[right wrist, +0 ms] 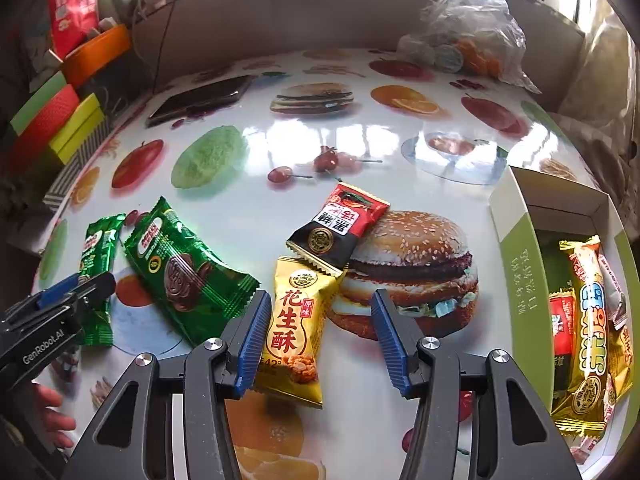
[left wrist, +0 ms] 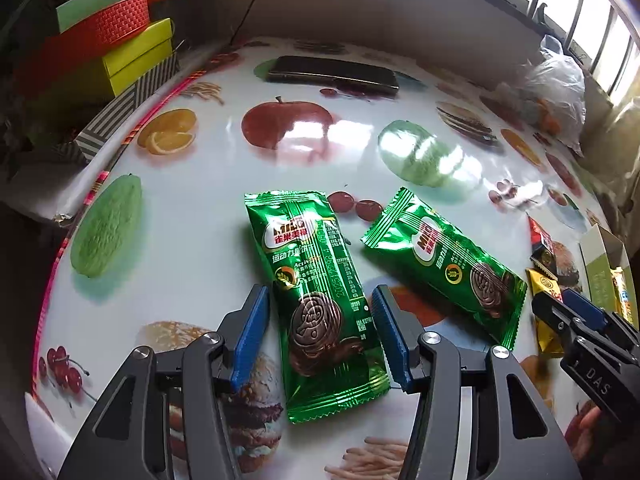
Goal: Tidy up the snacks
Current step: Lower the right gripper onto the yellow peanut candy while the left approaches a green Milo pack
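Note:
My left gripper (left wrist: 318, 304) is open, its blue pads on either side of a green cookie packet (left wrist: 316, 300) that lies flat on the table. A second green packet (left wrist: 448, 264) lies to its right. My right gripper (right wrist: 316, 308) is open over a yellow peanut-crisp packet (right wrist: 296, 324), which lies close to the left pad. A red and black packet (right wrist: 338, 226) overlaps the yellow one's far end. Both green packets (right wrist: 188, 272) show at the left in the right wrist view. A green-sided open box (right wrist: 520, 264) at the right holds several snack packets (right wrist: 588, 324).
The table (right wrist: 280, 152) has a glossy cloth printed with fruit and burgers. A dark phone (left wrist: 332, 74) lies at the far side. Stacked coloured boxes (left wrist: 116, 52) stand at the far left. A clear plastic bag (right wrist: 468, 32) with items sits at the far right corner.

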Demonstrator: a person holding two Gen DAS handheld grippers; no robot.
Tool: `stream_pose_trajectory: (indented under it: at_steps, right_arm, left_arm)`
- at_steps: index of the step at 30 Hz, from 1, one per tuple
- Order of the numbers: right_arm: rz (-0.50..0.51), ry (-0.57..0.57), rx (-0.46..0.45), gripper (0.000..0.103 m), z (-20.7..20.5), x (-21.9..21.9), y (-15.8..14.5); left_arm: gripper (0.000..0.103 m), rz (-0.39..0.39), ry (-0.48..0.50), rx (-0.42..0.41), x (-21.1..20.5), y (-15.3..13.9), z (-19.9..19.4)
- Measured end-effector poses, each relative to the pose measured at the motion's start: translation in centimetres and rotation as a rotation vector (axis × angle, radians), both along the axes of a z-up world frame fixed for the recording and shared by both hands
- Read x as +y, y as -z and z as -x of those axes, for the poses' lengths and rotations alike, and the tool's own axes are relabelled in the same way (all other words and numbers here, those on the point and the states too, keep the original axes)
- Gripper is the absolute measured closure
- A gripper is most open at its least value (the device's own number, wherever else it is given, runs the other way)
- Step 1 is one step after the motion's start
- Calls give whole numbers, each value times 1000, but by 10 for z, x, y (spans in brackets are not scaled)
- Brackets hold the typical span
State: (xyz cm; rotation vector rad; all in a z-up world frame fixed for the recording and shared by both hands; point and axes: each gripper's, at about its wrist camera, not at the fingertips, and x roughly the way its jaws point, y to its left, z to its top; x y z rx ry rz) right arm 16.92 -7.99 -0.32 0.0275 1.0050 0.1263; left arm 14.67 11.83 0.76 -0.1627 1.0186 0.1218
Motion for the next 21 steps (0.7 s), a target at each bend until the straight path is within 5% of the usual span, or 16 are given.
stream_pose_trajectory:
  at_steps: [9, 21]
  right_arm:
    - [9, 18, -1, 51, 1, -4, 0]
    - [51, 30, -25, 72, 7, -8, 0]
  left_arm:
    - [49, -49, -2, 8, -2, 2, -1]
    - [57, -70, -8, -11, -2, 2, 3]
